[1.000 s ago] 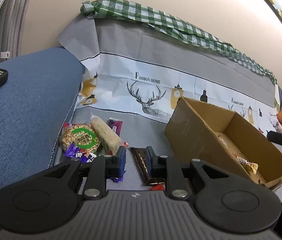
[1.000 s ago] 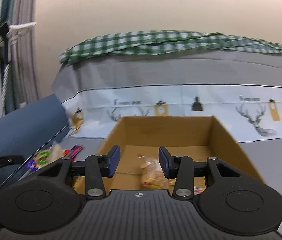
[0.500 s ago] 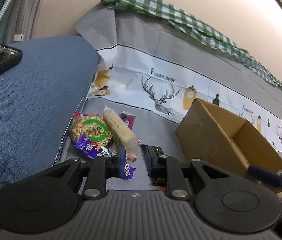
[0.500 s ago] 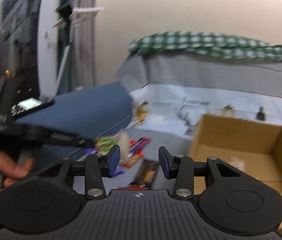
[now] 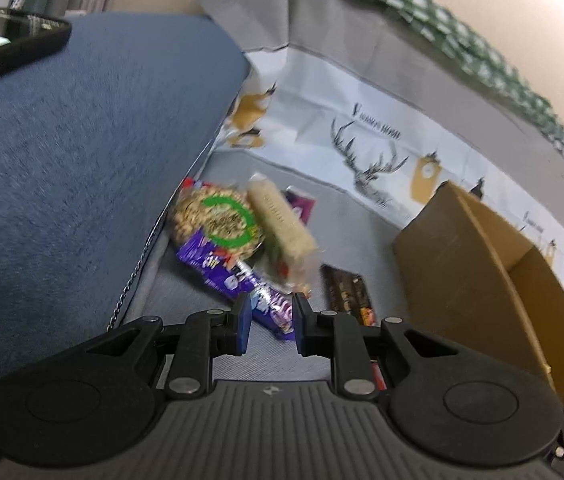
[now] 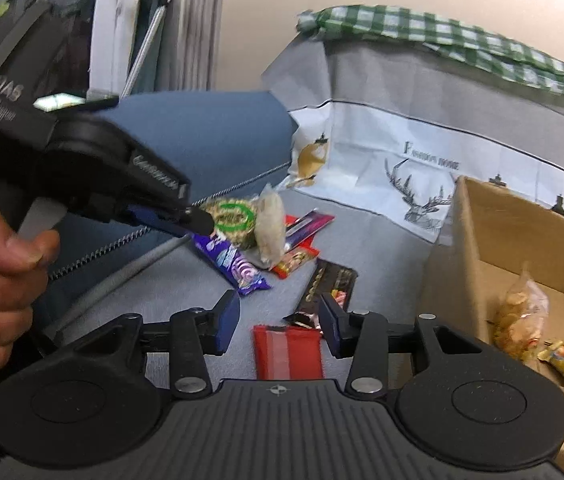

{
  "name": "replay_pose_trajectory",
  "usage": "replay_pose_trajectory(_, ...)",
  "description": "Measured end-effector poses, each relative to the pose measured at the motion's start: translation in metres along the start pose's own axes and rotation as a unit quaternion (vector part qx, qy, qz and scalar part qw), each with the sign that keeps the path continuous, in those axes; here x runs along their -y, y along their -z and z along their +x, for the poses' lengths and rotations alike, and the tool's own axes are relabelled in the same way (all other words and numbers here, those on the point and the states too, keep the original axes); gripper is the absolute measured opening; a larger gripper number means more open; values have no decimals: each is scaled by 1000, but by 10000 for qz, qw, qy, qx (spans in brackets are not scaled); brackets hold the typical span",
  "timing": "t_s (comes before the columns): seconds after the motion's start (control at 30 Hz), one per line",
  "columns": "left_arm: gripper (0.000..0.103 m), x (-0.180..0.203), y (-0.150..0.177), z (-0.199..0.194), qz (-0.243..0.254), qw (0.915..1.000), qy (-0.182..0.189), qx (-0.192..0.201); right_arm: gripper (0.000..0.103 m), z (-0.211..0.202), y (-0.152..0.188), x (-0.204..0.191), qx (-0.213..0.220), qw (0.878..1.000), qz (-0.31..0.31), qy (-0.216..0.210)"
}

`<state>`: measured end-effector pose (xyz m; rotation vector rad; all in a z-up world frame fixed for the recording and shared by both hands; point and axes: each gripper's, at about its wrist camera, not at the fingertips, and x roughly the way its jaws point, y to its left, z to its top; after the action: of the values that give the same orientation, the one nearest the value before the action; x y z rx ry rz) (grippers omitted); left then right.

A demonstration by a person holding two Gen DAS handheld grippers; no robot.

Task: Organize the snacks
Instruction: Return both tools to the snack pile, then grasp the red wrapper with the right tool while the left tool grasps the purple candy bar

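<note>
Snacks lie in a loose pile on the grey sofa seat [image 6: 382,240], against the blue armrest [image 5: 62,160]. Pile contents: round nut pack with green ring [image 5: 222,220], pale cracker sleeve [image 5: 282,220], purple candy bar [image 6: 234,266], dark chocolate bar [image 6: 328,286], red packet [image 6: 288,350]. The cardboard box [image 6: 470,240] sits to the right of the pile and holds 2 snack bags [image 6: 522,320].

Left gripper [image 5: 268,322]: clenched down to a narrow gap, nothing grasped, hovering over the purple candy bar.

Right gripper [image 6: 278,326]: released, jaws apart, empty, above the red packet.
</note>
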<state>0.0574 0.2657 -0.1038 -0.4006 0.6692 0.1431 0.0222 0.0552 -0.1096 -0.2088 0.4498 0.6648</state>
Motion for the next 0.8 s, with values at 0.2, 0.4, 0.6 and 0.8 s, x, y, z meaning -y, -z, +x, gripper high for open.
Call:
replay_pose_trajectory(0.2,49,0,-3,18,-108,9995,-241,-155,49,26,6,-6,-424,9991,-28,23)
replay_pose_trajectory(0.4,76,-2,-6,42,-334,9980,-503,-175,67,49,14,-8,-897,9943,-267,503)
replay_pose_trajectory(0.6,78,-8,-9,72,-665,9952,-668,-253,68,62,19,-1,-1332,9901,116,439)
replay_pose_trajectory(0.8,73,-4,-5,81,-655,9947,-792,-42,55,66,20,8,-1438,9871,699,82)
